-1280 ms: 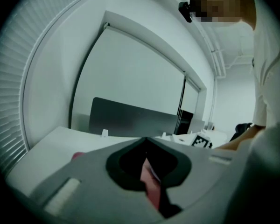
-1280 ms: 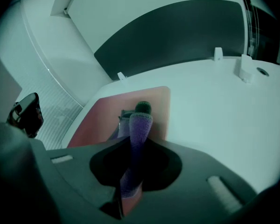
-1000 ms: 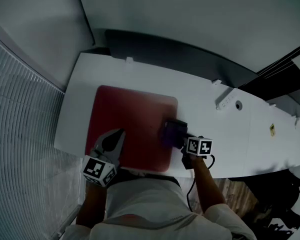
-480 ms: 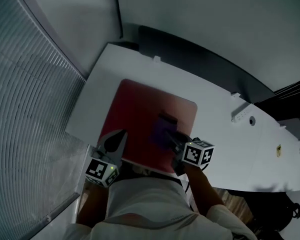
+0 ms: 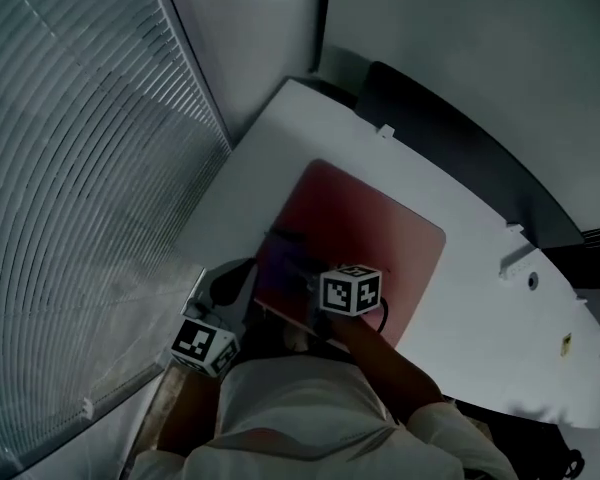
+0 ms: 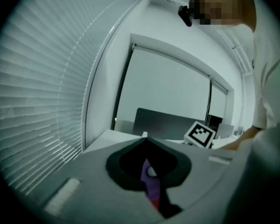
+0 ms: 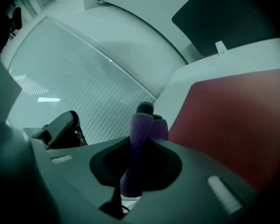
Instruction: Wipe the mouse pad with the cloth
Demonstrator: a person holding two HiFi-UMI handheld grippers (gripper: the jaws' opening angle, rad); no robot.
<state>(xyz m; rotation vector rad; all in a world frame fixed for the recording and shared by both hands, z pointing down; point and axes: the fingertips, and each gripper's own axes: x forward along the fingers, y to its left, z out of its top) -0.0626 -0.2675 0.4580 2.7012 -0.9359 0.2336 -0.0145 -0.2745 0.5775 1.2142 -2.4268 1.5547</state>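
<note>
Cloth: purple, bunched, on the near-left part of the pad.
Right hand-held gripper: clenched on the cloth.
Mouse pad: red, flat on the white surface.
Left hand-held gripper: jaws together, at the pad's near-left corner; unclear whether pinching its edge.
Progress: likely mid-wipe; wiped and unwiped areas look alike, so remainder hard to judge.

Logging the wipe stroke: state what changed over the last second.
The right gripper, shut on the purple cloth, dragged it across the red mouse pad from the pad's right side to its left side. The left gripper stayed shut at the pad's near left edge.
</note>
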